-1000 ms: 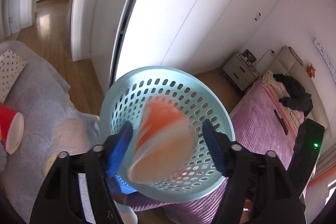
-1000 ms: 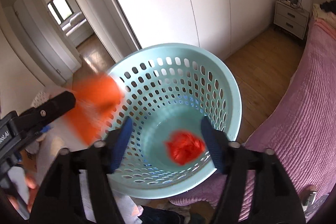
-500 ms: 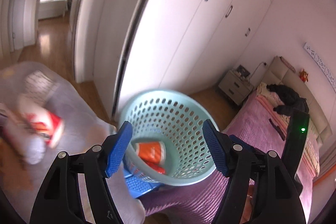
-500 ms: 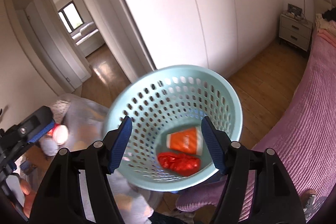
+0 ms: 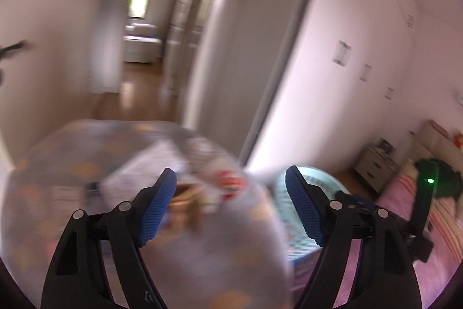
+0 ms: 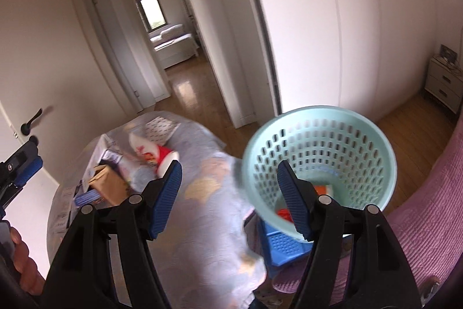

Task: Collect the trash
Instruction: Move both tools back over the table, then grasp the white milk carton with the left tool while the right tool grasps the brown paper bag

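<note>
A light teal perforated basket [image 6: 318, 152] stands beside the bed; an orange cup [image 6: 321, 189] and a red crumpled scrap [image 6: 283, 212] lie in its bottom. In the left wrist view the basket [image 5: 315, 184] is low on the right, blurred. My right gripper [image 6: 228, 193] is open and empty, above the covered table's edge. My left gripper [image 5: 231, 201] is open and empty over the table [image 5: 86, 152]. A red and white cup [image 6: 157, 154], a brown box [image 6: 108, 187] and papers lie on the table; they are blurred in the left wrist view [image 5: 228, 181].
The table wears a grey patterned cloth [image 6: 208, 210]. A blue crate [image 6: 285, 243] sits under the basket. A pink bed [image 6: 419, 216] is at the right, white wardrobes [image 6: 332, 34] behind, a nightstand [image 6: 442, 86] at far right, an open doorway [image 6: 173, 48] ahead.
The orange cup left my left gripper and dropped into the basket. Both grippers then swung left, away from the basket and toward the table with the remaining items.
</note>
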